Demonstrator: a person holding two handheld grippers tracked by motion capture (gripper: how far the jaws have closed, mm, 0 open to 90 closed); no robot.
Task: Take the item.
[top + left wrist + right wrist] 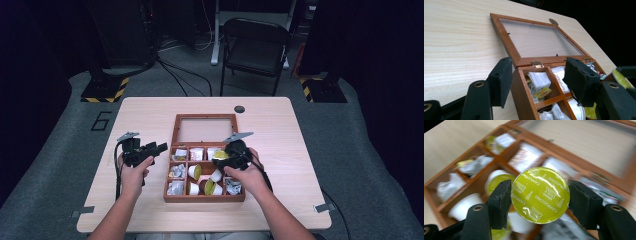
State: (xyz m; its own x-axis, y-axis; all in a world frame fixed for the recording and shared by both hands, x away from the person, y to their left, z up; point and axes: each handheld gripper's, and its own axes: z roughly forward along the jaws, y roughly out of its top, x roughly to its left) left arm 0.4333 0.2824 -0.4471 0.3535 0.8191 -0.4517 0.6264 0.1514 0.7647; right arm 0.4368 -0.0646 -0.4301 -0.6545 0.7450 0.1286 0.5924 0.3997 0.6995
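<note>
while the right gripper (540, 195) clamps a capsule (540, 195), the left gripper (537, 80) gapes over the wooden table (280, 125)

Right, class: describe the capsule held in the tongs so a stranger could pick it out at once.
On the pale table lies an open wooden box of compartments. Above its right side, the right tongs grip a coffee capsule. Unlike those lying in the box, it is lifted clear, its shiny yellow-green lid reading Cappuccino.

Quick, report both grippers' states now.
Left gripper: open, jaws astride the corner of the wooden box, nothing held.
Right gripper: shut on the yellow-lidded coffee capsule, held above the box.
</note>
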